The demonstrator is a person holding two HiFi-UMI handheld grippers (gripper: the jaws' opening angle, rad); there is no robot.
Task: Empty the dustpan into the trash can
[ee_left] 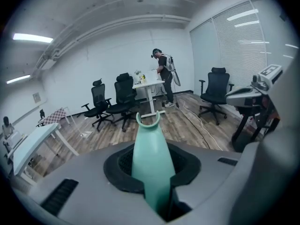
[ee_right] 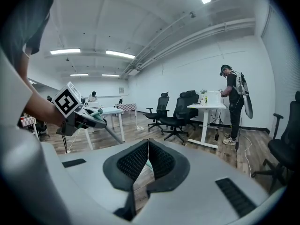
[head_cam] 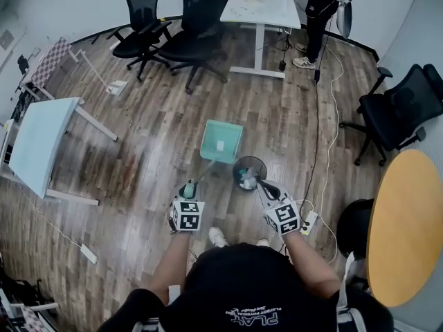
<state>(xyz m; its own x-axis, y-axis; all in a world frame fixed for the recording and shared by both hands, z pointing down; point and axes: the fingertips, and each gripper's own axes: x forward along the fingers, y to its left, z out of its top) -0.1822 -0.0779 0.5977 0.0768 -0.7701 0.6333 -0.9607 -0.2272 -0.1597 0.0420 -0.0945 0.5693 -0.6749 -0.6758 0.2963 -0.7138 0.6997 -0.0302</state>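
The dustpan (head_cam: 221,142) hung out in front of you, its tray just beyond and to the left of the can (head_cam: 236,166), the near corner close to the rim. A white scrap (head_cam: 220,145) lay in the tray, so by my reading nothing had been tipped out yet. It looked like thin, stiff plastic: light to lift, unlikely to bend, but with the tray far out on a long handle (head_cam: 204,170) it would want to swing and roll in a grip. The handle's smooth, tapered surface could twist between pads, and the loose scrap would slide off at a small tilt. You had taken hold on the handle's upper part, well back from the tray, which gave reach over the can but less control of roll. Your left gripper (head_cam: 188,189) had its jaws clamped on that handle, the teal shaft filling the gap between them, and pointed down and forward along it. Your right gripper (head_cam: 265,187) sat just at the can's near right side, jaws pressed together with nothing between them, aimed nearly level across the room. Both forearms reached forward and down, with the two grippers close together.
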